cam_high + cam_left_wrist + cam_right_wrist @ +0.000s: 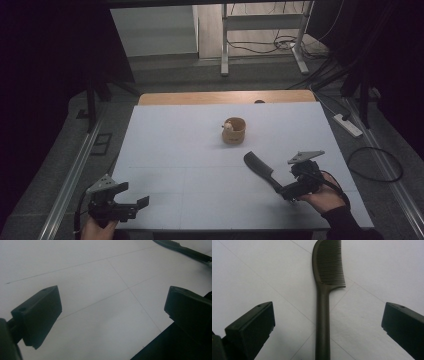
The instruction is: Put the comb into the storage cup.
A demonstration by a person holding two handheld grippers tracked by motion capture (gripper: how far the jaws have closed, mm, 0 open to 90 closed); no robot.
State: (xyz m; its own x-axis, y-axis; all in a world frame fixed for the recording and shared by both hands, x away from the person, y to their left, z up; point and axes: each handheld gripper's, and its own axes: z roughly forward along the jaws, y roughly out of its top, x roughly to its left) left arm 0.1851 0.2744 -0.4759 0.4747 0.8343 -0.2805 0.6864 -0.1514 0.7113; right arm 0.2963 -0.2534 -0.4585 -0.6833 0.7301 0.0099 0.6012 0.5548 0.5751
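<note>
A dark comb [260, 167] lies flat on the white table top [190, 150], teeth end pointing away from me. In the right gripper view its handle [323, 315] runs straight up between the two jaws, which stand wide on either side without touching it. My right gripper [286, 191] [328, 308] is open at the handle end, held in a hand at the near right. My left gripper [132, 195] [112, 293] rests open at the table's near left corner with nothing between its jaws. The left gripper view catches the comb [185, 250] far off.
A small round wooden cup [234, 131] with something pale inside stands at the table's middle, beyond the comb. The table's front edge runs just below both hands. On the floor are a power strip [347, 125], cables and a metal stand [225, 50].
</note>
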